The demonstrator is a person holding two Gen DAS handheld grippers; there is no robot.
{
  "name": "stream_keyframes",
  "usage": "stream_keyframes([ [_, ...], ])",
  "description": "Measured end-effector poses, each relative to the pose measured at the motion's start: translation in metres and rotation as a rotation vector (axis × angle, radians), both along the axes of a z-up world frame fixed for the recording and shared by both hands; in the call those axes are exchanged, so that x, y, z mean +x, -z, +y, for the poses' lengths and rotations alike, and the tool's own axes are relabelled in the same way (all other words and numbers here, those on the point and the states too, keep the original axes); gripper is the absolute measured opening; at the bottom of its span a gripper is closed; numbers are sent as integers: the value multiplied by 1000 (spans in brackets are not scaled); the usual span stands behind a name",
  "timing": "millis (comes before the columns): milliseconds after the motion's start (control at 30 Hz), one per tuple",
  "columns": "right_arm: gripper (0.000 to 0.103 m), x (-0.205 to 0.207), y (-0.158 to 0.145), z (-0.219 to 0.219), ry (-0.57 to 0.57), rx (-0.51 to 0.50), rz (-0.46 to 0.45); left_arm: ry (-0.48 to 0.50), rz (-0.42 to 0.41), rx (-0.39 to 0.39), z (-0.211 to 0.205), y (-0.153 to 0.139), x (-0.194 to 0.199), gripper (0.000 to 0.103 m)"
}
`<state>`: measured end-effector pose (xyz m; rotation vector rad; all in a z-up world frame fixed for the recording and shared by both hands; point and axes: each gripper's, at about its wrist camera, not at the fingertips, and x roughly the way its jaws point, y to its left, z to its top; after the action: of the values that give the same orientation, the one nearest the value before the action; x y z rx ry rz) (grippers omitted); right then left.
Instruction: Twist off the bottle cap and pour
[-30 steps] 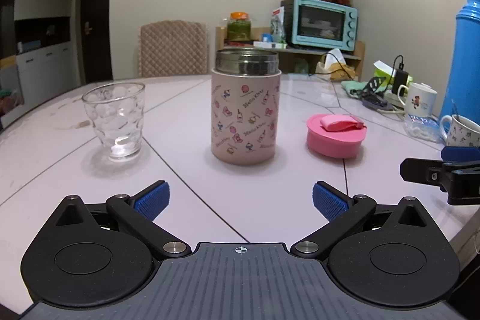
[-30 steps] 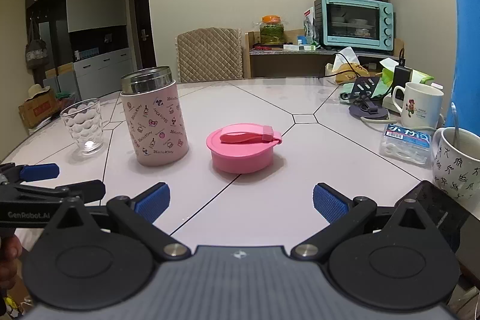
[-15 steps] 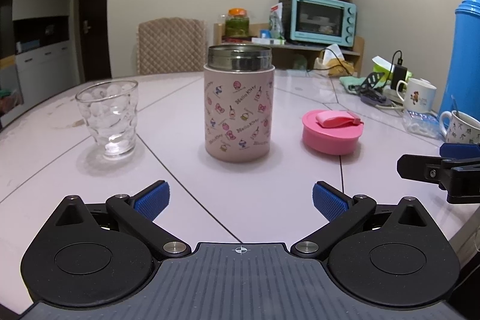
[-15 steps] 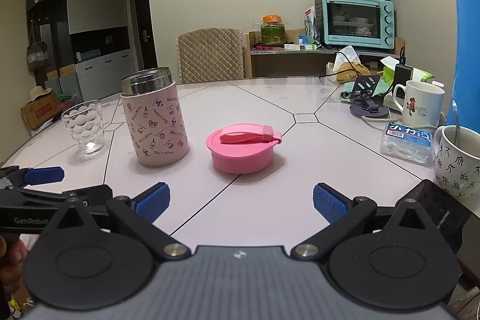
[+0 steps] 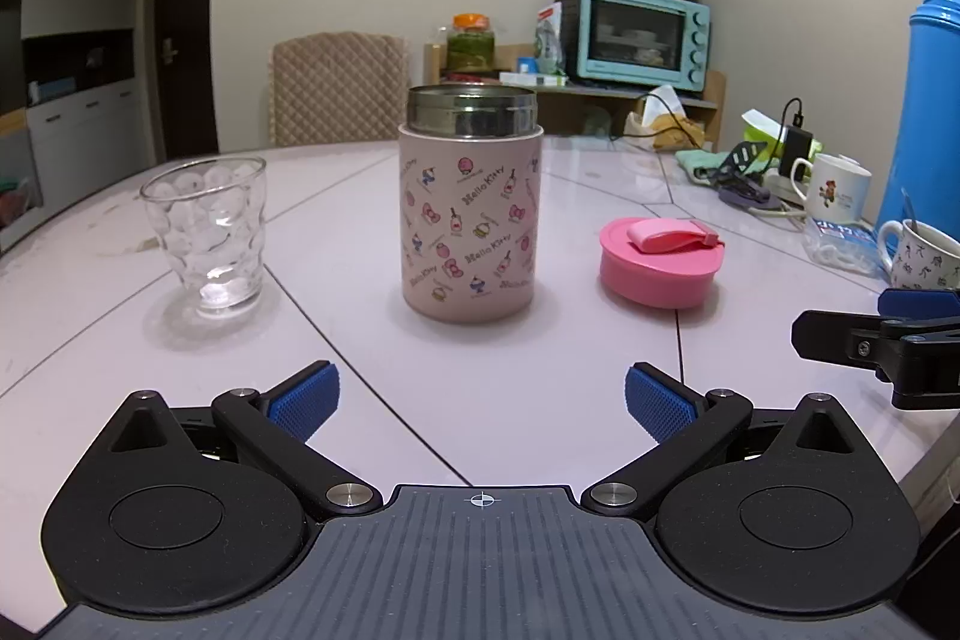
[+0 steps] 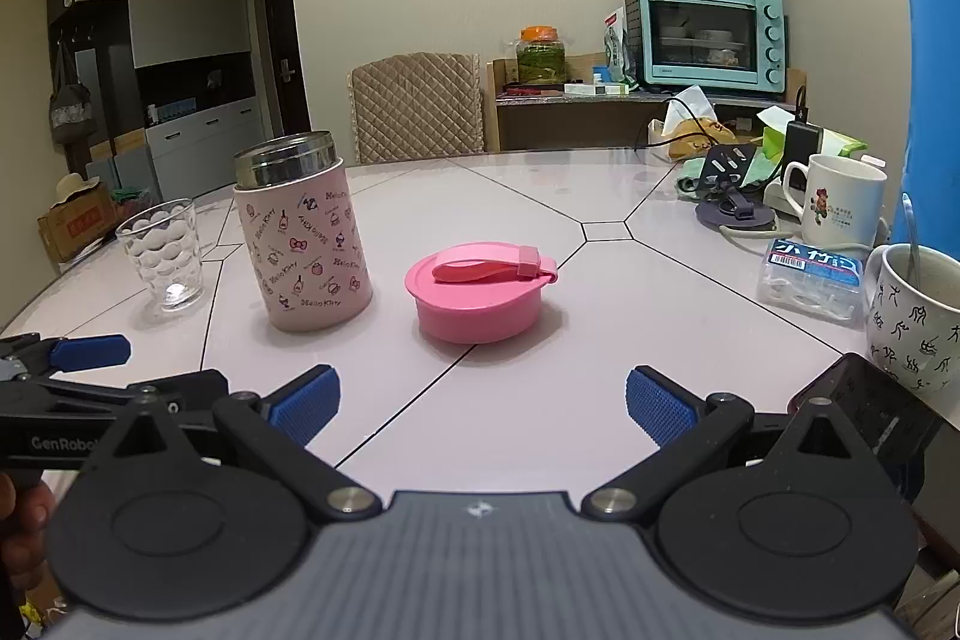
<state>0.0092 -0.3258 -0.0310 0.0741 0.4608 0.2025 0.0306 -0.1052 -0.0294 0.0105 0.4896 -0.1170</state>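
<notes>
Your left gripper (image 5: 477, 403) hangs low over the pale table (image 5: 540, 400) with its jaws spread wide and nothing between the blue pads (image 5: 303, 400), lined up straight on the pink printed flask (image 5: 471, 220), which stands upright and uncapped, its steel rim bare. Your right gripper (image 6: 480, 403) is likewise wide open and empty, and faces the pink cap (image 6: 477, 292), which rests flat on the table just to the right of the flask and apart from it, its carry strap folded across the top. A dimpled drinking glass (image 5: 207, 232) stands upright to the left of the flask, with a clear gap between the two. At the right edge of the table you have a patterned mug (image 6: 912, 316) with a spoon handle sticking out, a small clear plastic box (image 6: 810, 280) beside it, a white mug (image 6: 840, 202) farther back, and a tall blue thermos (image 6: 933, 58) against the frame's edge. Beyond the table stand a quilted chair back (image 6: 417, 106) and a shelf carrying a teal toaster oven (image 6: 711, 34) topped with jars. In the right wrist view, your left gripper enters from the lower left, a hand (image 6: 21, 538) partly visible below it.
</notes>
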Motion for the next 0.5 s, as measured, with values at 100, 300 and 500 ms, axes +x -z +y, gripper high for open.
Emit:
stream_keyframes([
  [100,103,0,0,1,0,0,0,1,0,-1,-1,1,0,103],
  [300,103,0,1,2,1,-3,2,2,-4,-3,0,0,-1,103],
  [500,103,1,2,3,1,-4,4,-2,-2,-7,2,0,0,103],
])
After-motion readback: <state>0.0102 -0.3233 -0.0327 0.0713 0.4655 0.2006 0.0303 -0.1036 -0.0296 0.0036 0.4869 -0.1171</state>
